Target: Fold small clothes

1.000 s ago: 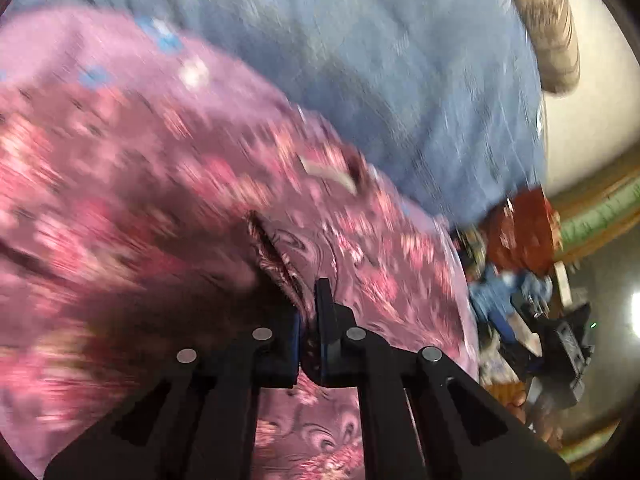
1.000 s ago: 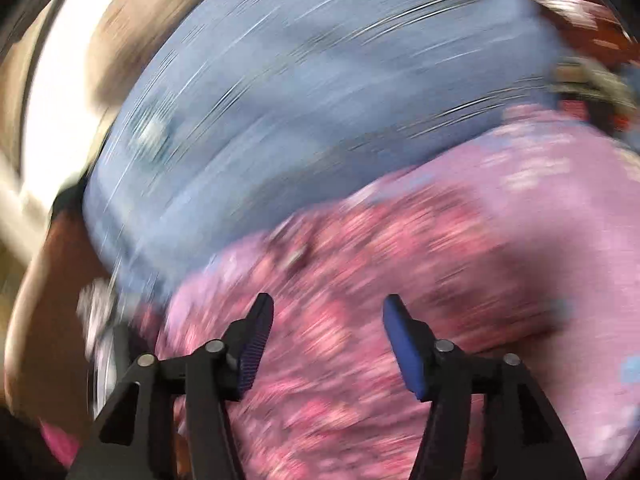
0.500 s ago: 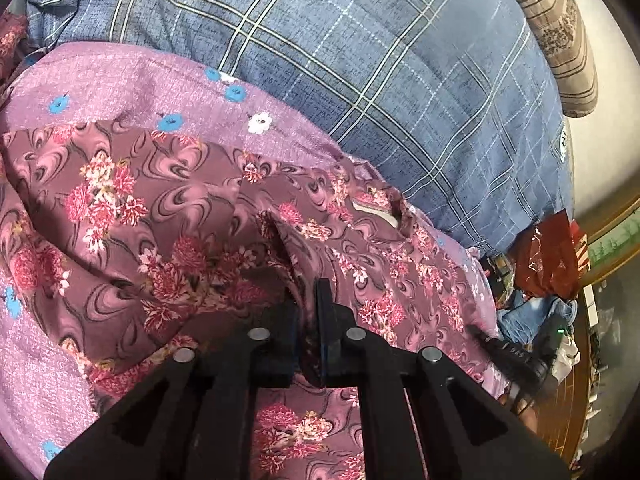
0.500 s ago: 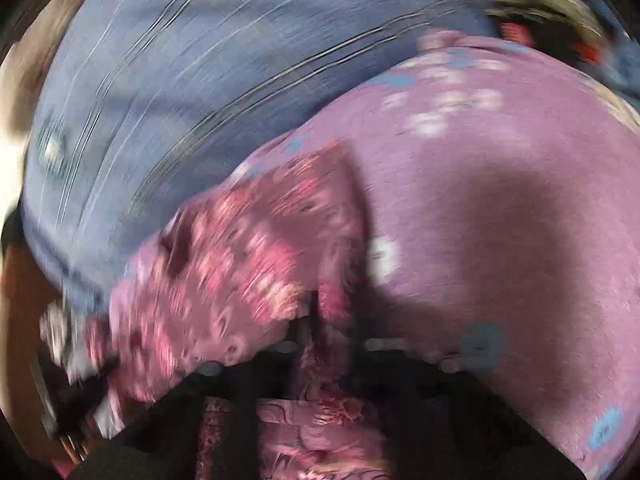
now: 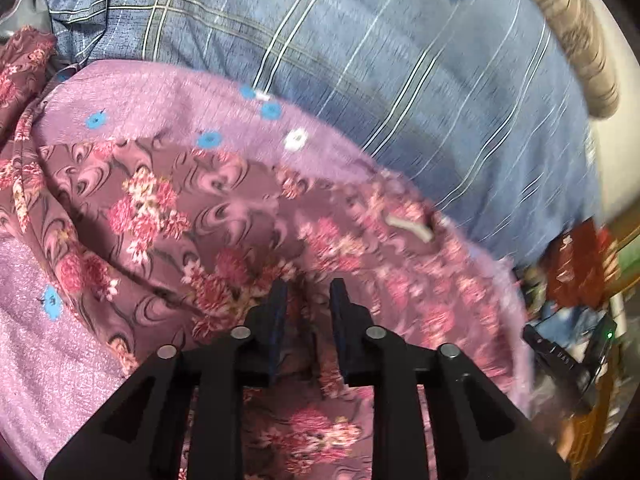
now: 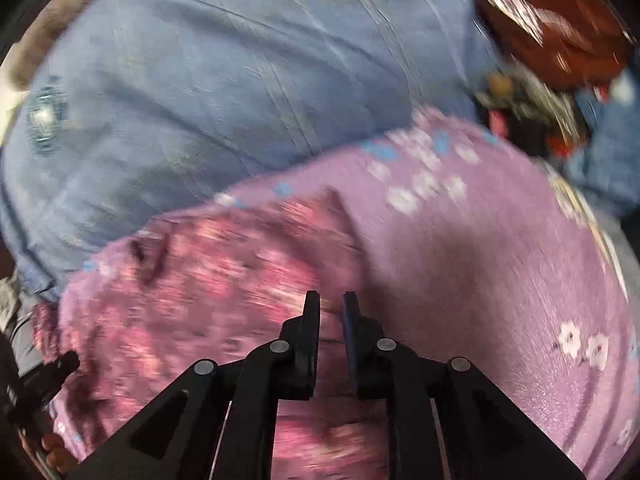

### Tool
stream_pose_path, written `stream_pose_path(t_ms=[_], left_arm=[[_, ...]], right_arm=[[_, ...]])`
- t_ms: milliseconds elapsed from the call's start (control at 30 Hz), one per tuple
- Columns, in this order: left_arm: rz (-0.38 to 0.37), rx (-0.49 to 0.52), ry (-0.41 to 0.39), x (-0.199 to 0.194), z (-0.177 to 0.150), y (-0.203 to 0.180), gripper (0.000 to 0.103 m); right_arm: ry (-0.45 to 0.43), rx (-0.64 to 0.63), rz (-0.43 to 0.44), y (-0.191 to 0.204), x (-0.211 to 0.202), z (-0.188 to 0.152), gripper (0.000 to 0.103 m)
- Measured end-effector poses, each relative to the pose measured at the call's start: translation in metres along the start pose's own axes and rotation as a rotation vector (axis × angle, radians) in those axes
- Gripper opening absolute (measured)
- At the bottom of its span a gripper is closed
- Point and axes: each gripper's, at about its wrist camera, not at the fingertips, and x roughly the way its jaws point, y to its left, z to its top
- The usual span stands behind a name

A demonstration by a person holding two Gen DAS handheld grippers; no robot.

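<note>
your left gripper (image 5: 306, 296) and right gripper (image 6: 331, 307) both stand released over the floral garment (image 5: 192, 216); lift them straight up, so the fold stays flat on the purple blanket (image 6: 500, 264).

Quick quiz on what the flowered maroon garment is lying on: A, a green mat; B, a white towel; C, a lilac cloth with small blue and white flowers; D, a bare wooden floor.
C: the flowered maroon garment rests on the lilac cloth, which shows around its edges, over a blue plaid sheet.
</note>
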Motion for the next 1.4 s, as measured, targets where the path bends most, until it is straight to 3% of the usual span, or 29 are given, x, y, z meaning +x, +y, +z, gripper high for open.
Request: stream_pose_path(t_ms=[67, 233, 400, 500, 567, 633, 667, 733, 800, 900, 967, 1067, 1133, 1267, 1400], left_arm=[[-0.029, 0.004, 0.017, 0.004, -0.002, -0.002, 0.034], [0.081, 0.07, 0.16, 0.051, -0.017, -0.01, 0.034], [0.021, -0.014, 0.14, 0.039, -0.01, 0.003, 0.033], [0.035, -0.067, 0.085, 0.022, 0.0, 0.016, 0.034], [0.045, -0.095, 0.045, 0.009, 0.008, 0.024, 0.039], [0.063, -0.121, -0.004, -0.008, 0.017, 0.035, 0.05], [0.076, -0.129, -0.025, -0.016, 0.021, 0.04, 0.054], [0.117, -0.158, -0.075, -0.036, 0.034, 0.059, 0.055], [0.152, -0.184, -0.108, -0.055, 0.047, 0.084, 0.058], [0.294, -0.184, -0.12, -0.075, 0.072, 0.124, 0.063], [0.372, -0.199, -0.093, -0.082, 0.093, 0.155, 0.063], [0.399, -0.196, 0.019, -0.076, 0.119, 0.182, 0.063], [0.425, -0.178, 0.082, -0.063, 0.128, 0.186, 0.063], [0.563, -0.141, 0.182, -0.02, 0.14, 0.185, 0.063], [0.549, -0.195, 0.189, 0.004, 0.144, 0.197, 0.063]], right_arm=[[-0.01, -0.057, 0.083, 0.031, -0.006, 0.004, 0.016], [0.098, -0.204, 0.199, 0.117, 0.02, -0.006, 0.019], [0.184, -0.276, 0.254, 0.177, 0.052, -0.04, 0.019], [0.197, -0.313, 0.307, 0.203, 0.064, -0.064, 0.019], [0.211, -0.385, 0.29, 0.22, 0.077, -0.083, 0.019], [0.205, -0.413, 0.251, 0.226, 0.089, -0.1, 0.021], [0.121, -0.419, 0.255, 0.226, 0.084, -0.106, 0.022], [0.035, -0.444, 0.246, 0.226, 0.082, -0.119, 0.022], [0.021, -0.455, 0.231, 0.228, 0.081, -0.122, 0.022], [0.031, -0.433, 0.257, 0.224, 0.082, -0.119, 0.023], [0.036, -0.406, 0.285, 0.218, 0.084, -0.116, 0.023], [0.039, -0.388, 0.304, 0.213, 0.084, -0.113, 0.024], [0.036, -0.387, 0.305, 0.213, 0.083, -0.114, 0.024], [0.038, -0.38, 0.314, 0.213, 0.085, -0.114, 0.024], [0.044, -0.359, 0.337, 0.209, 0.085, -0.112, 0.024]])
